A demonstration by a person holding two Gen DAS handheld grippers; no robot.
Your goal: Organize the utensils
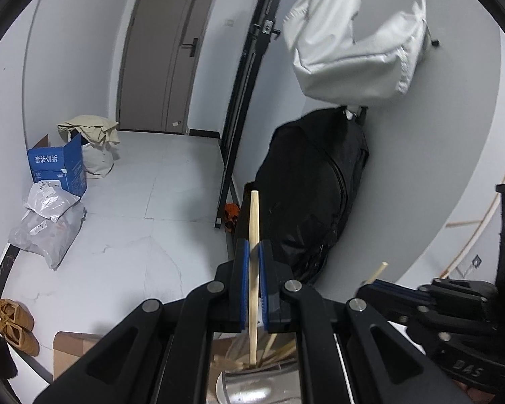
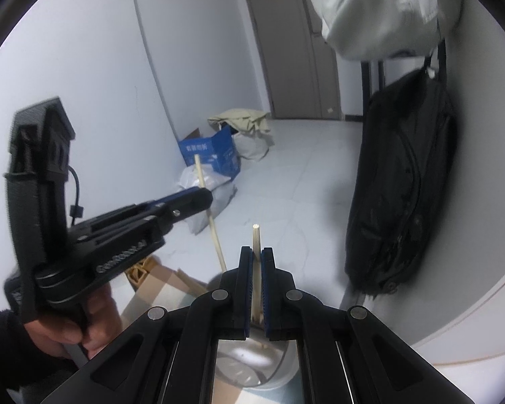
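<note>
My left gripper is shut on a pale wooden chopstick that stands nearly upright, its lower end down in a shiny metal holder. Several other wooden sticks lean inside the holder. To the right, my right gripper is shut on a second chopstick. In the right wrist view, the right gripper clamps that chopstick above the metal holder. The left gripper, held by a hand, grips its slanted chopstick.
A black bag and a white garment hang on the wall to the right. On the floor to the left lie a blue box, grey parcels and brown shoes. Cardboard lies under the holder.
</note>
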